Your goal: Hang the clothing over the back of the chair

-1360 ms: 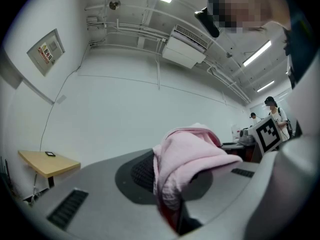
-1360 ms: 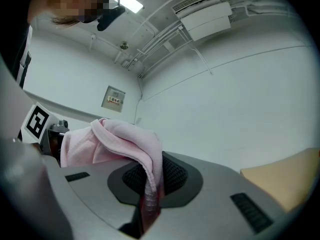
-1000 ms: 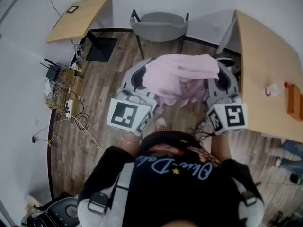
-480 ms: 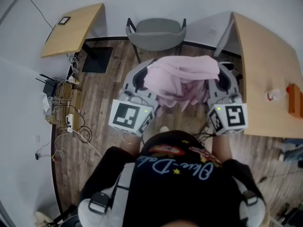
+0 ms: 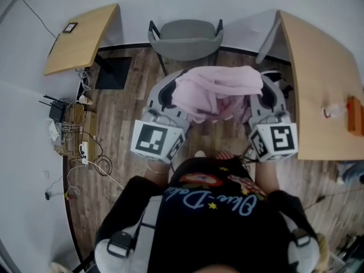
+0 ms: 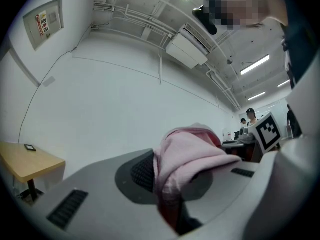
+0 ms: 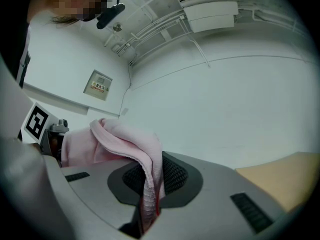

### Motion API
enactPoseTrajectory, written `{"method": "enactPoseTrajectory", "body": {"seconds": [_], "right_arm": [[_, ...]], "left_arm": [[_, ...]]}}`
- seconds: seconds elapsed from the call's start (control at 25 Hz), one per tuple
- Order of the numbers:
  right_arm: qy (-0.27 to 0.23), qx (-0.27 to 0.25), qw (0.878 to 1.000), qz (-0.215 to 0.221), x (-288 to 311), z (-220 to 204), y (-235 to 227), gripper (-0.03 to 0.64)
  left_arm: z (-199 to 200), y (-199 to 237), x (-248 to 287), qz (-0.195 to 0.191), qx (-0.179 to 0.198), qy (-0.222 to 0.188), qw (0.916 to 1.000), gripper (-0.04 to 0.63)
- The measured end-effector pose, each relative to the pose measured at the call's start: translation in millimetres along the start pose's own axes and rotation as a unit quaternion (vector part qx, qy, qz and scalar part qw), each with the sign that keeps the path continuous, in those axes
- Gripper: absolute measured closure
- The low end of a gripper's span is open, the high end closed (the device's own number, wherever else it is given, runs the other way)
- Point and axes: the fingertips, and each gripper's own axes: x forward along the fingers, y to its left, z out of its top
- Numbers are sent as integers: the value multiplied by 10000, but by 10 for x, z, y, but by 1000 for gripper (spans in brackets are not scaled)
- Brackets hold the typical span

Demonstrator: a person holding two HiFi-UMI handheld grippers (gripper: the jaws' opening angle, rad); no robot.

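A pink garment (image 5: 215,91) hangs bunched between my two grippers in the head view, held up in front of the person's chest. My left gripper (image 5: 173,92) is shut on the garment's left end (image 6: 175,176). At the other end (image 7: 147,184), my right gripper (image 5: 263,92) is shut on the cloth. A grey chair (image 5: 186,37) with dark legs stands just beyond the garment, its curved back facing me. Both grippers point level toward the white wall.
A large wooden table (image 5: 318,84) lies to the right, with a small bottle (image 5: 333,111) and an orange-brown box (image 5: 355,115) on it. A smaller wooden table (image 5: 77,38) stands at the far left. Cables and a router (image 5: 62,115) litter the floor at left.
Both grippers and the pink garment have moved forward toward the chair, which now lies closer beneath them. The grip on the cloth is unchanged.
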Motion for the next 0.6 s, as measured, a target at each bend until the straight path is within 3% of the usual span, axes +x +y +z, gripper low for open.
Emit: {"method": "enactPoseTrajectory", "body": {"seconds": [0.6], "right_arm": [[76,-27,9998,186,416,-78,-36,594]], "left_arm": [[-118,303,165,247,-3,86,9997,552]]}}
